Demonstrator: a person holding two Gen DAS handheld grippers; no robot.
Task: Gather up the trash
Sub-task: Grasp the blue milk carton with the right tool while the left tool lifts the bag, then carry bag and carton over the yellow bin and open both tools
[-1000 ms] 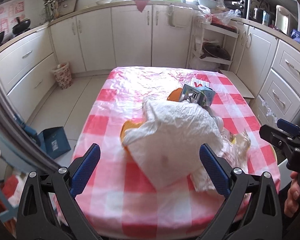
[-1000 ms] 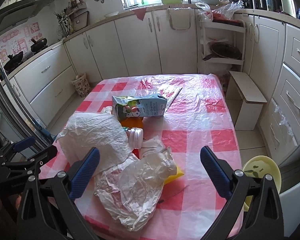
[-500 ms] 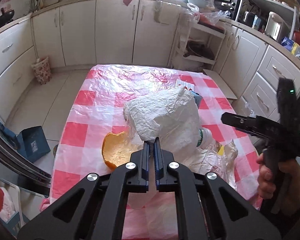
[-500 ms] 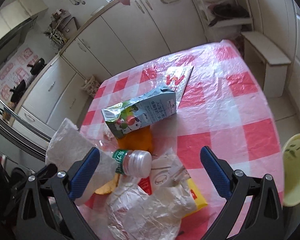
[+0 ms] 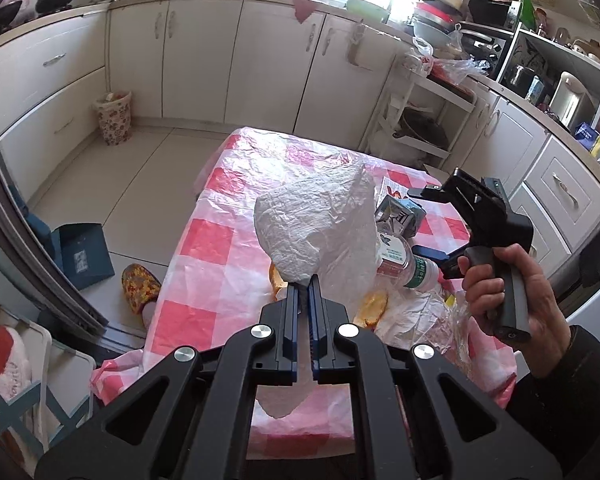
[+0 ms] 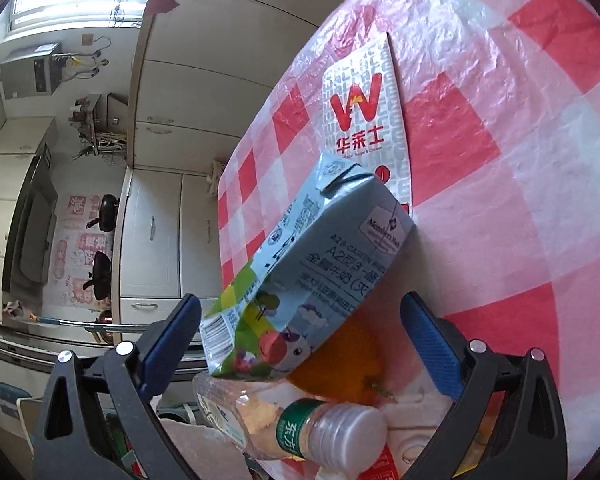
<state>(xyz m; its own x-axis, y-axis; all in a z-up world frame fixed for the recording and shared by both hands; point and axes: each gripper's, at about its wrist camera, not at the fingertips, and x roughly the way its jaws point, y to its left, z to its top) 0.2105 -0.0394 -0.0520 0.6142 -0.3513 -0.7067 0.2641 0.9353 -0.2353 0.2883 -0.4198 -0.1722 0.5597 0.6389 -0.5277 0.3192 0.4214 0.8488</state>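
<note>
My left gripper point(image 5: 304, 286) is shut on the edge of a crumpled white plastic bag point(image 5: 320, 224) and holds it lifted over the red-checked table point(image 5: 204, 240). Beside the bag lie a milk carton point(image 5: 400, 216), a plastic bottle point(image 5: 404, 264) and orange peel point(image 5: 374, 306). A hand holds the right gripper point(image 5: 424, 224) over the carton, tilted on its side. In the right wrist view my right gripper point(image 6: 300, 332) is open, its blue pads on either side of the milk carton point(image 6: 312, 268) without touching it. The bottle point(image 6: 300, 424) and an orange peel point(image 6: 348, 364) lie just below.
A printed paper wrapper point(image 6: 364, 112) lies flat beyond the carton. More crumpled plastic point(image 5: 416, 316) lies at the table's near right. On the floor left of the table are a slipper point(image 5: 140, 286), a blue box point(image 5: 82, 254) and a patterned bin point(image 5: 114, 116). Cabinets ring the room.
My left gripper shut on the white bag and lifted it off the pile. The right gripper rolled sideways and dropped close to the milk carton, which now lies between its open fingers.
</note>
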